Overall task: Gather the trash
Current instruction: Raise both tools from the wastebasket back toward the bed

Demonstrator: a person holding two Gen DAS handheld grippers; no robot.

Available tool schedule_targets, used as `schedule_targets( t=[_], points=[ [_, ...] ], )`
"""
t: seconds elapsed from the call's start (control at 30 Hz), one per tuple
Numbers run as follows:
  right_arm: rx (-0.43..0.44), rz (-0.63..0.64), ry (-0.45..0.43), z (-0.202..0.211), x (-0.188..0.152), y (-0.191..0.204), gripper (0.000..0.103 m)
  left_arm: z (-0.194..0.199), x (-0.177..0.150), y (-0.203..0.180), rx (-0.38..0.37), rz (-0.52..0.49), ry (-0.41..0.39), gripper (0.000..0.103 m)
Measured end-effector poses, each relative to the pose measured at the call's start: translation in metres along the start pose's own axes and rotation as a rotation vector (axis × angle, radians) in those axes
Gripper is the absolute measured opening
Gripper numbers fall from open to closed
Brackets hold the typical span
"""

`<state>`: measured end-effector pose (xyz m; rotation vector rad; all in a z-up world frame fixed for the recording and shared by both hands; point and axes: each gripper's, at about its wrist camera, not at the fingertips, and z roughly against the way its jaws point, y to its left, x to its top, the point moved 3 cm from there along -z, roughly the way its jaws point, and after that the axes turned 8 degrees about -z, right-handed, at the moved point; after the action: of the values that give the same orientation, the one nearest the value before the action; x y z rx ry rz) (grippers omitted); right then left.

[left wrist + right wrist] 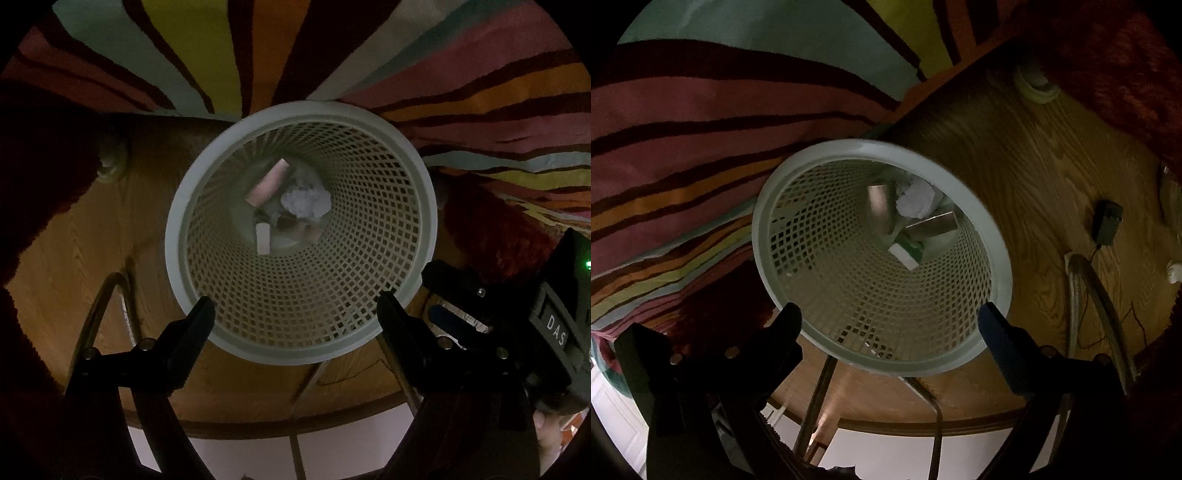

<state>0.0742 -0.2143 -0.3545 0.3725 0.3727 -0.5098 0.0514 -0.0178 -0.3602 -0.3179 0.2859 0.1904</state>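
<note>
Left gripper (295, 314) (wide apart) over basket (177, 236) — crumpled paper (306, 201) inside

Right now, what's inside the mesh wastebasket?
In the wastebasket: a crumpled white paper ball, a pinkish cardboard tube, a small white box and a second tube. Whatever lies beneath this pile is covered.

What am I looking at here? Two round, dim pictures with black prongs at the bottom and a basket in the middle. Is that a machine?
No machine: a person holds a two-finger tool in each hand, each with a wide-angle camera looking along its fingers. One picture is from the left tool, the other from the right tool. Both hang open and empty above a pale mesh wastebasket standing on a wooden floor beside a striped rug. Inside lie crumpled paper, a cardboard tube and other scraps.
</note>
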Motion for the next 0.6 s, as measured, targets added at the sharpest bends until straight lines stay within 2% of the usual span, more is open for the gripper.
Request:
schedule_targets(
  t=[0.6],
  points=[
    [0.061, 0.05, -0.064, 0.024, -0.015, 0.004, 0.092, 0.027, -0.013, 0.014, 0.003, 0.054, -0.093, 0.087]
  ],
)
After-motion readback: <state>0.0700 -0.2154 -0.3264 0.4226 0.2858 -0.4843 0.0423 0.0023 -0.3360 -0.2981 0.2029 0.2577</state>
